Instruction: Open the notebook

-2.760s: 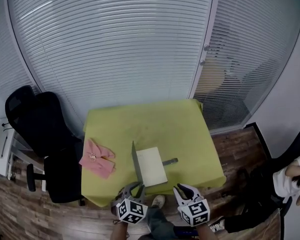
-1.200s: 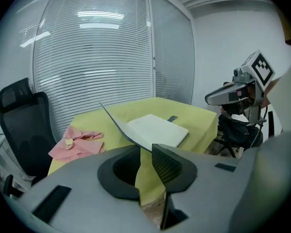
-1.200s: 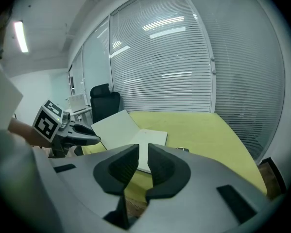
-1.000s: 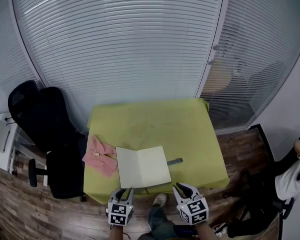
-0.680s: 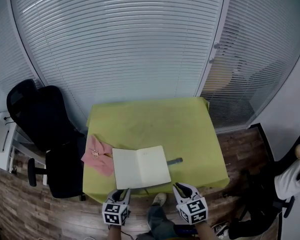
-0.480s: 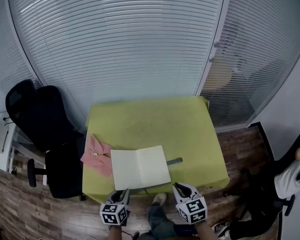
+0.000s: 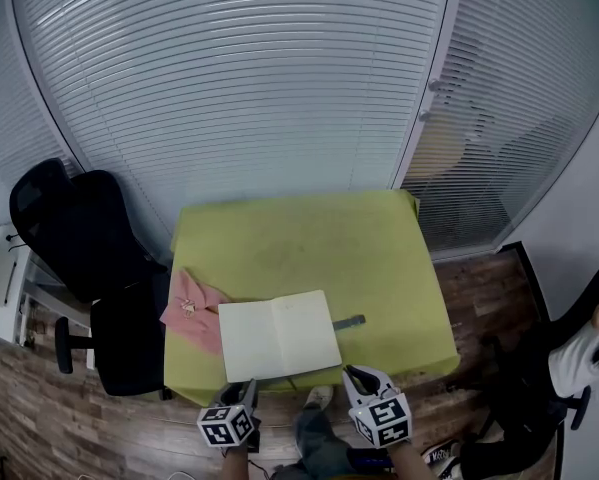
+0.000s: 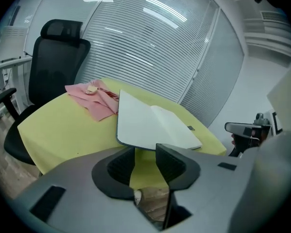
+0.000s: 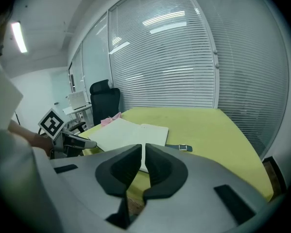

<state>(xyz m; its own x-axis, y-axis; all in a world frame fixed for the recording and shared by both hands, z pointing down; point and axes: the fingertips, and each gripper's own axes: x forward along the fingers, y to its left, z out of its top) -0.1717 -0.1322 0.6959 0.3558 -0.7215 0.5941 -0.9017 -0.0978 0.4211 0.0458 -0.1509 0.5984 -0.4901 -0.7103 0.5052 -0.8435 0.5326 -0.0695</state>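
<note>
Cloth [image 7: 192, 313] just beside open notebook [image 7: 277, 336]

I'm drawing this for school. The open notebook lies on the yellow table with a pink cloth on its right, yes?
No. The pink cloth is on the left of the open notebook on the yellow table; the head view shows it.
</note>
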